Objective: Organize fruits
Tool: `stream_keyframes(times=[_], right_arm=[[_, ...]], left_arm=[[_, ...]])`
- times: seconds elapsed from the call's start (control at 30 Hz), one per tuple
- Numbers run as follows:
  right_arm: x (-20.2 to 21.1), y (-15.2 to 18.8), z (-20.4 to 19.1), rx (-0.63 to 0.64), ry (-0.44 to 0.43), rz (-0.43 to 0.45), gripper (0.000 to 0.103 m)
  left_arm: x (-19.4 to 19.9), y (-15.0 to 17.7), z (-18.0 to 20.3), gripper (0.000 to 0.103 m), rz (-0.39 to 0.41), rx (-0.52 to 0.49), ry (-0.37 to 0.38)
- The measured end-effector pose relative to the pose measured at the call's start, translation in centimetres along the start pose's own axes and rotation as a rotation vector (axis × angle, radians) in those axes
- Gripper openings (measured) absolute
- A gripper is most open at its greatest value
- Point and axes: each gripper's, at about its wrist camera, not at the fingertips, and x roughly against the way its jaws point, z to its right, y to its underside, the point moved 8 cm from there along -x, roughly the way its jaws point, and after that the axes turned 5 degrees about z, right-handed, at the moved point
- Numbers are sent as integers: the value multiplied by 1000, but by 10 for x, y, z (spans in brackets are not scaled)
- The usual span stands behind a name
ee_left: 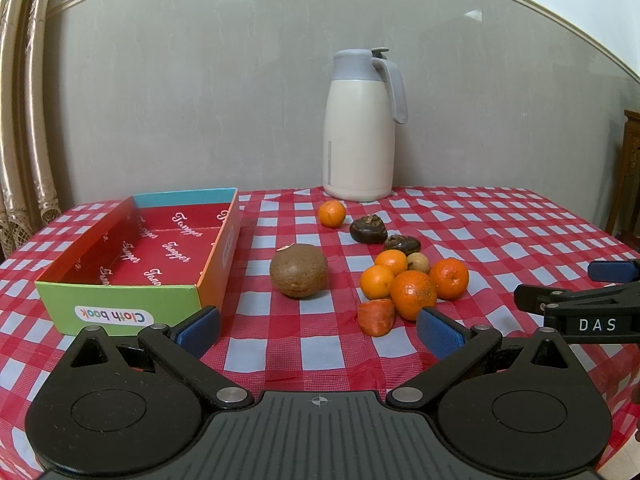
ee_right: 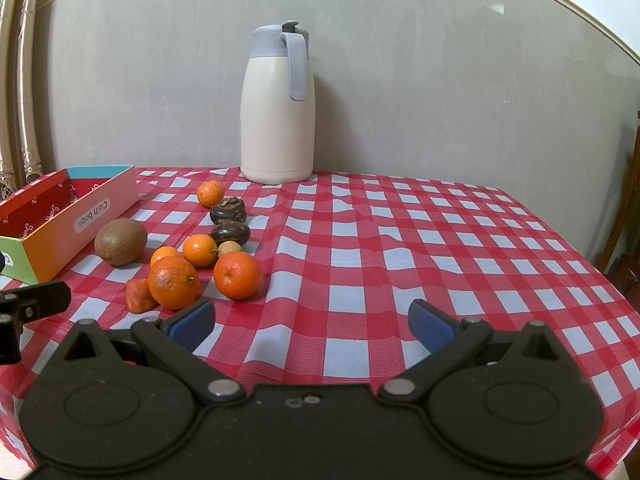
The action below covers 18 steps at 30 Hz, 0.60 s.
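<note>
Left wrist view puts your left gripper (ee_left: pixel 319 326) low over the red-and-white checked tablecloth (ee_left: pixel 500 220), its blue-padded jaws spread wide with nothing between them; your right gripper (ee_right: pixel 312 322) stands likewise, jaws wide apart and empty, over bare cloth to the right of the fruit.

Count the fruit with me: five oranges in all; one small orange (ee_left: pixel 331 213) sits alone near the jug, and four cluster together, namely the big orange (ee_left: pixel 413 295) at the front, one (ee_left: pixel 449 278) to its right, one (ee_left: pixel 377 281) to its left and one (ee_left: pixel 391 262) behind. Two dark brown wrinkled fruits (ee_left: pixel 368 229) lie in a row between the lone orange and the cluster; the second (ee_left: pixel 402 244) is nearer the cluster. One small tan round fruit (ee_left: pixel 418 263) is tucked among the oranges; one orange-red chunk (ee_left: pixel 375 317) lies just in front of the cluster, touching or nearly touching the big orange; one large brown round fruit (ee_left: pixel 299 275) rests by itself between the cluster and the box.

One open cardboard box (ee_left: pixel 120 312), marked "Cloth book", stands at the left with no fruit visible inside; one cream jug (ee_left: pixel 359 128) with a grey lid and handle stands upright at the back by the wall.
</note>
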Motion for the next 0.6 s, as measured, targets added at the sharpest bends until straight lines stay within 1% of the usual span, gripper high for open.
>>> stream_keyframes(times=[0.6], right_arm=[[1,0,0,-1,1,2,103]], left_arm=[[0,0,0,103,-1,4,0]])
